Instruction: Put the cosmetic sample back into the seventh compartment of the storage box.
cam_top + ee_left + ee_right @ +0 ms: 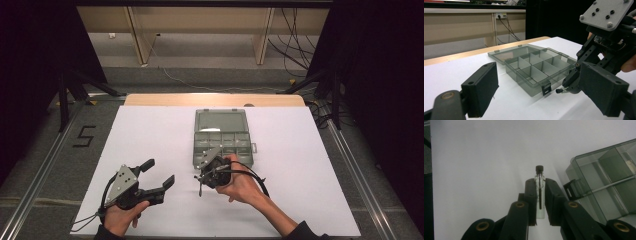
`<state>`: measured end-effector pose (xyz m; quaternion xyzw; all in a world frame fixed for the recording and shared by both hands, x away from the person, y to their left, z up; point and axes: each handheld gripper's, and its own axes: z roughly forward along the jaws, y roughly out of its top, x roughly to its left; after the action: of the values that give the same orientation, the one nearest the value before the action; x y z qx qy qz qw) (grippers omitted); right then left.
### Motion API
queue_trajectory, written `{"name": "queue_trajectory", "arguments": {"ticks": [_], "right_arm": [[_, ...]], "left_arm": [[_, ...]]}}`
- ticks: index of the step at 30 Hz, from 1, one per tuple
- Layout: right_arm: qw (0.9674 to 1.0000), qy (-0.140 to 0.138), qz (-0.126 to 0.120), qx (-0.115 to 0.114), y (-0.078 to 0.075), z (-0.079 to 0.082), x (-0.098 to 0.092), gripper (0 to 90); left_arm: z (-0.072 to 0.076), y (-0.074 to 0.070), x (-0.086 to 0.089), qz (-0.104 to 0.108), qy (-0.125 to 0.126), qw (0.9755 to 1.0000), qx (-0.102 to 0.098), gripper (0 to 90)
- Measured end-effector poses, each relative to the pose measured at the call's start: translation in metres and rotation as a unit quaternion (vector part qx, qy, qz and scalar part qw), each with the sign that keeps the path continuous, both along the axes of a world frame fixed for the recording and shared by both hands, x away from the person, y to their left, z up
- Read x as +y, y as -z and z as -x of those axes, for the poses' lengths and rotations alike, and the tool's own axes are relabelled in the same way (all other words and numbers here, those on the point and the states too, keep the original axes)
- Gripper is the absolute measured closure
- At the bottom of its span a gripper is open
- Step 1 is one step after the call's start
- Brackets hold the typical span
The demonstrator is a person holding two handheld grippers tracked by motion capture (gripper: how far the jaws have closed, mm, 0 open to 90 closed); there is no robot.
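Jaws of right gripper [539, 202] pinch slim glass vial [540, 195], black cap.

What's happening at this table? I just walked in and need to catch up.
A person works with a gripper in each hand. The right gripper has its jaws shut on a small clear vial with a black cap, held just above the white table beside the near edge of an open grey compartment box. The box's compartments look empty and its lid lies flat behind it. The left gripper waits with jaws open, holding nothing.
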<state>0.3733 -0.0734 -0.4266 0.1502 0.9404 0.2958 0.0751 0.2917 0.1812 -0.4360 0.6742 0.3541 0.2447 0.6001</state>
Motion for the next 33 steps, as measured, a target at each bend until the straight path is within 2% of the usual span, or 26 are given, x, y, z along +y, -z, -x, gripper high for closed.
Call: {"name": "queue_trajectory", "arguments": {"ticks": [21, 22, 27, 33], "right_arm": [[0.9994, 0.03, -0.015, -0.006, -0.017, -0.009, -0.023, 81.1], [0.9991, 0.036, -0.017, -0.012, -0.018, -0.011, -0.025, 81.1], [0.9988, 0.044, -0.02, -0.011, -0.022, -0.014, -0.032, 81.1], [0.9972, 0.068, -0.026, -0.02, -0.024, -0.021, -0.042, 81.1]], "left_arm": [[0.0, 0.0, 0.0, -0.001, 0.001, 1.0, 0.0, 15.6], [0.0, 0.0, 0.0, -0.001, 0.001, 1.0, 0.0, 15.6], [0.0, 0.0, 0.0, -0.001, 0.001, 1.0, 0.0, 15.6], [0.0, 0.0, 0.0, -0.002, 0.001, 1.0, 0.0, 15.6]]}}
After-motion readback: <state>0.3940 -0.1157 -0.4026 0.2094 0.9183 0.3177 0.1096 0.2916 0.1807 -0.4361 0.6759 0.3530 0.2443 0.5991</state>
